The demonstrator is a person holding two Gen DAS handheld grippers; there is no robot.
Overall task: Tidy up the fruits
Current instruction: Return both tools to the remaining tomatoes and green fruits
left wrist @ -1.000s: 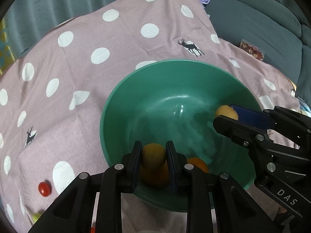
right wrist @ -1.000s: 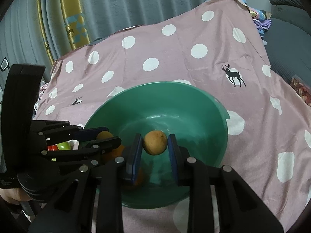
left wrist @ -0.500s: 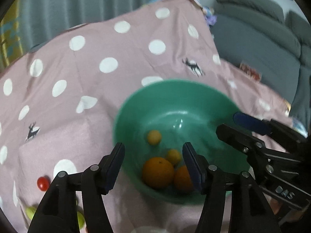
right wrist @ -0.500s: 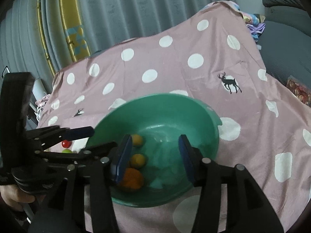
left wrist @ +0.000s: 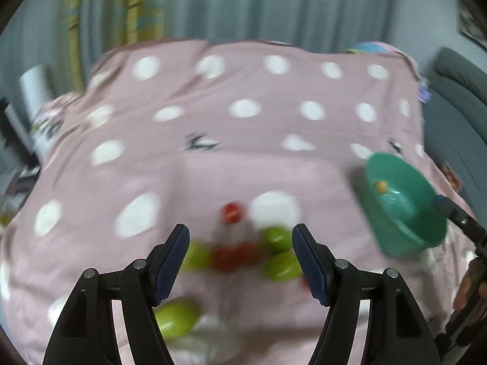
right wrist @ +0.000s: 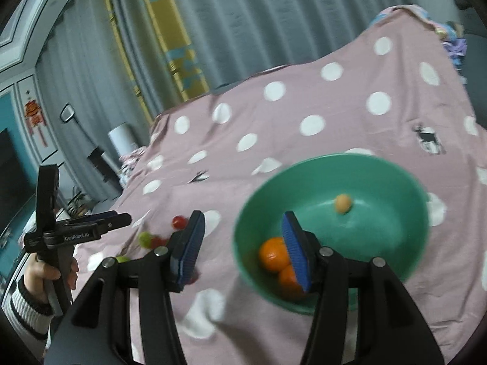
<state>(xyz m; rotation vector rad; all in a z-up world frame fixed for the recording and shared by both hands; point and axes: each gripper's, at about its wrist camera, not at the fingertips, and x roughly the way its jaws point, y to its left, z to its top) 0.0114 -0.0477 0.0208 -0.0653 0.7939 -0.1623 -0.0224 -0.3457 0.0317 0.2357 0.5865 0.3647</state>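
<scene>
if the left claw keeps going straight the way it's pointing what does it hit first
Most likely the blurred cluster of small green and red fruits lying on the pink polka-dot cloth, which sits right between the open left claw fingers. Nothing shows in front of it, though blur leaves depth uncertain.

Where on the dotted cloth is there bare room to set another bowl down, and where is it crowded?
Free: the far stretch of the pink cloth toward the curtain, and the strip between the loose fruit and the green bowl. Crowded: the near edge, where green fruits and red tomatoes lie clustered ahead of the left gripper.
</scene>
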